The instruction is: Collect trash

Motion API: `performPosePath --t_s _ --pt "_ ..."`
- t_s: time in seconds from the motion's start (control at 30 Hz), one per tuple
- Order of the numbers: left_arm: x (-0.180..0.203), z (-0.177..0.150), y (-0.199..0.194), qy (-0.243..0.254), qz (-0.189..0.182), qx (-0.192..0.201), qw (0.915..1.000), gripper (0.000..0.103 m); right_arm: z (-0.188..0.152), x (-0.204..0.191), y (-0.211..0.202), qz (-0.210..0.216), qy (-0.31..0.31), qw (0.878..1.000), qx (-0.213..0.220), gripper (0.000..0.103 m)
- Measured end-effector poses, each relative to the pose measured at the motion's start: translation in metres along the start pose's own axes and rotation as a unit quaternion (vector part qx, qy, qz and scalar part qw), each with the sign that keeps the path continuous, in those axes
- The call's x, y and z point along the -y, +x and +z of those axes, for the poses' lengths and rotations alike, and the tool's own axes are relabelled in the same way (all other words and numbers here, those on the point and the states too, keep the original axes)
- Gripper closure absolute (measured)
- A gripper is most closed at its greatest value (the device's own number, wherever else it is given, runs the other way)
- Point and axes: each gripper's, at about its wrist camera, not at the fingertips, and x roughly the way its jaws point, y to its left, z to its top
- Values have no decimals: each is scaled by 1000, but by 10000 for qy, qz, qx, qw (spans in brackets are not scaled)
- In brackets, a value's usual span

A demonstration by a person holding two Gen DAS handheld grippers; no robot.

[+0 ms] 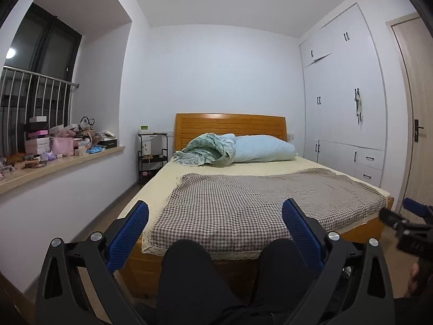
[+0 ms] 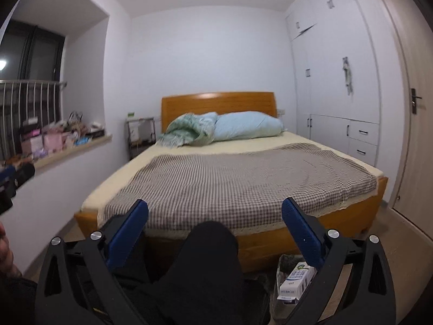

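A white and green carton (image 2: pixel 296 280) lies in a clear bag (image 2: pixel 282 264) on the floor at the foot of the bed, low right in the right wrist view, partly behind my right finger. My right gripper (image 2: pixel 215 203) is open with nothing between its blue pads (image 2: pixel 303 233). My left gripper (image 1: pixel 215 204) is open and holds nothing as well. Both point over the person's knees in black trousers (image 1: pixel 189 270) toward the bed. Each gripper shows at the edge of the other's view: the right gripper (image 1: pixel 406 223) and the left gripper (image 2: pixel 12 181).
A wooden bed (image 2: pixel 349 214) with a checked cover (image 1: pixel 243 203), a pillow and a green blanket fills the middle. A window ledge (image 1: pixel 67 159) on the left carries several boxes and small items. White wardrobes (image 1: pixel 343 108) and a door (image 1: pixel 416 124) stand on the right, a black shelf trolley (image 1: pixel 151 157) by the headboard.
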Motion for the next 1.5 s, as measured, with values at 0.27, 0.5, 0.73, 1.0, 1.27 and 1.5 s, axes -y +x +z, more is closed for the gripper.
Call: performPosePath --t_s 0.27,0.5,0.73,1.0,1.27,1.5 --pt "0 5 1 36 -17 22 10000 7 -5 -4 -8 -15 34 10000 73 8" --pt "0 5 0 72 -25 47 10000 7 -7 -3 -10 4 52 10000 72 8" --pt "1 5 0 66 -31 42 10000 7 -8 -4 -6 1 -7 9999 -111 8" --pt "-1 6 0 18 -56 6 10000 7 -7 -3 -9 39 30 9999 -96 8" --pt "-3 7 0 12 -62 1 10000 7 -4 -5 -14 27 -21 10000 14 8" --pt "-4 6 0 27 -67 32 10000 7 -3 -7 -15 40 -85 9999 54 8"
